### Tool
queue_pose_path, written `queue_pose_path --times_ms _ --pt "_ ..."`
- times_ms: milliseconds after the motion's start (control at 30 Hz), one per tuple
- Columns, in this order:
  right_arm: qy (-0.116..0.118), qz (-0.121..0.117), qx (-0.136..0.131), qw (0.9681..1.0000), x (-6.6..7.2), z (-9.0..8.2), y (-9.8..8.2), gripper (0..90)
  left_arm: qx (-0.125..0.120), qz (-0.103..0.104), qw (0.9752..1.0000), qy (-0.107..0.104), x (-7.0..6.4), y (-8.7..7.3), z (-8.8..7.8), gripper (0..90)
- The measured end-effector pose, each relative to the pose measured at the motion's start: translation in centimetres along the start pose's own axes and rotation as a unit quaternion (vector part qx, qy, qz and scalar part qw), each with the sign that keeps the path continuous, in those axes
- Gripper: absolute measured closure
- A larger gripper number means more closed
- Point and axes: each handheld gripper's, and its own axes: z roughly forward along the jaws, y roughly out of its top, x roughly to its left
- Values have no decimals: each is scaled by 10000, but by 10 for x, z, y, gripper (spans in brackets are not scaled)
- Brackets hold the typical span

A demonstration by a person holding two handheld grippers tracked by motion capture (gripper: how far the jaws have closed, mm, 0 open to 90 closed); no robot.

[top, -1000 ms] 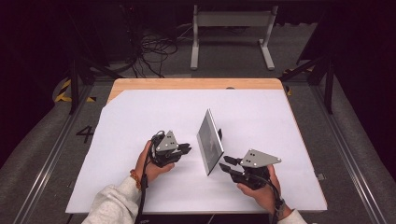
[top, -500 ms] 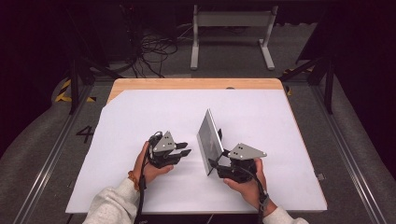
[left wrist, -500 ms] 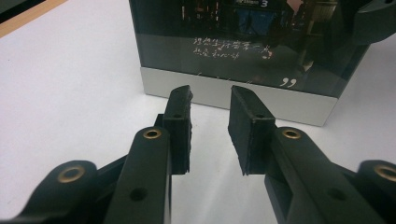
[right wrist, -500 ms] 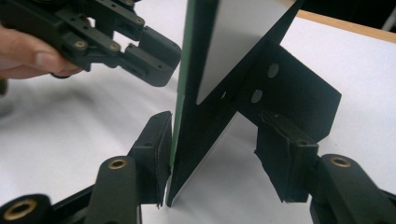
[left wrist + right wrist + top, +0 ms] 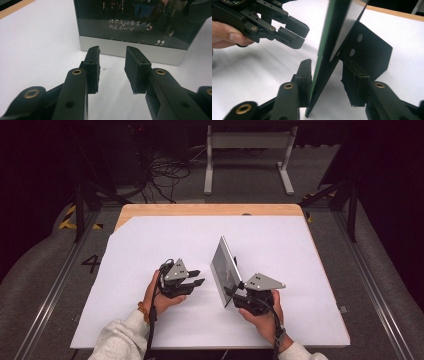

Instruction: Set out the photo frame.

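A standing picture frame (image 5: 225, 268) with a dark glass face and a silver lower band rests upright on the white table sheet (image 5: 150, 245), turned edge-on towards me. In the left gripper view the frame (image 5: 132, 30) faces the open left gripper (image 5: 112, 53), a short way ahead of its empty jaws. The left gripper (image 5: 198, 277) sits just left of the frame. My right gripper (image 5: 231, 295) is at the frame's near edge. Its jaws (image 5: 325, 67) straddle the thin frame (image 5: 337, 37): the left jaw touches it, the right jaw stands apart by the black back prop (image 5: 372, 55).
The white sheet covers a wooden table whose far edge (image 5: 210, 210) is bare wood. The left gripper (image 5: 294, 31) and a hand show beyond the frame in the right gripper view. Cables and a metal stand (image 5: 245, 150) lie on the floor behind.
My right gripper has slid left to the frame's near edge, and its jaws now sit either side of it. The left gripper and the frame have hardly moved.
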Motion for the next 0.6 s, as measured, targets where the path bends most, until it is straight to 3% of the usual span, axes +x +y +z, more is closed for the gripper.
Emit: queue_pose_path --times_ms 33,167,600 --pt "103 -7 -10 9999 -3 -2 -2 677 12 -16 10000 -27 1 2 2 621" --pt "147 -137 -15 9998 -4 -4 -3 677 65 -21 10000 -71 3 4 6 596" --pt "345 -244 26 9991 -15 -12 -7 713 168 -73 9997 -141 10 10 17 548"
